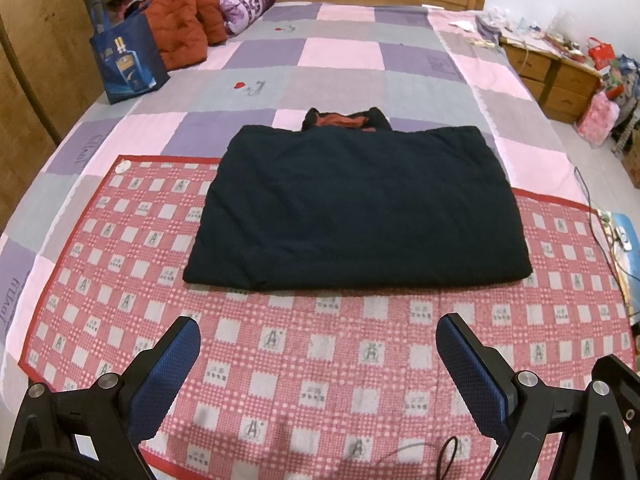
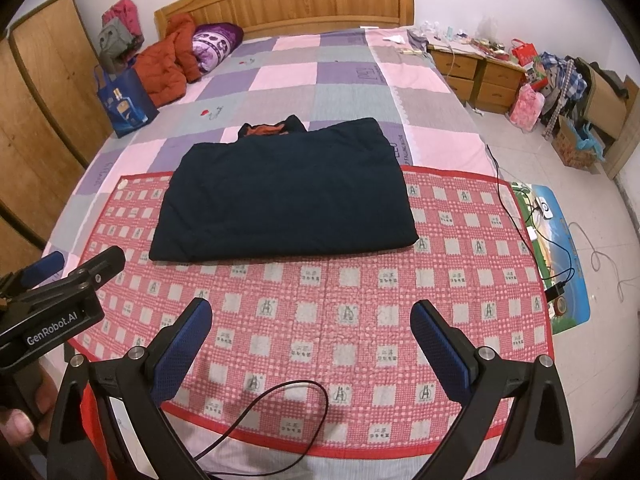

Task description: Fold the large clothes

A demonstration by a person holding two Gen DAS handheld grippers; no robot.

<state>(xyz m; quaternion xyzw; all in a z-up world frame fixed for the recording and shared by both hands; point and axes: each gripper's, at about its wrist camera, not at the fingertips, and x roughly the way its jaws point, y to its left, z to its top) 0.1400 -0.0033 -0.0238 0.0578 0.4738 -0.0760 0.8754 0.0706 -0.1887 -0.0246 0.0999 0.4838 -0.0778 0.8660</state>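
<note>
While folded into a neat dark rectangle, jacket (image 1: pixel 356 208) lying flat across the far edge of the red checked mat (image 1: pixel 320 360) and onto the patchwork bedspread (image 1: pixel 340 56), orange-lined collar pointing toward the headboard. Left gripper (image 1: pixel 318 344) spread wide, holding nothing, hovering over the mat short of the jacket. Right gripper (image 2: pixel 312 328) likewise wide apart and empty, near a loose black cable (image 2: pixel 280 412).

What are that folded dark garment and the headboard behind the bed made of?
The folded dark navy padded jacket looks like matte quilted fabric: soft, puffy, faint stitch lines. The orange-brown carved headboard looks like varnished wood: visible grain and slight sheen.
</note>
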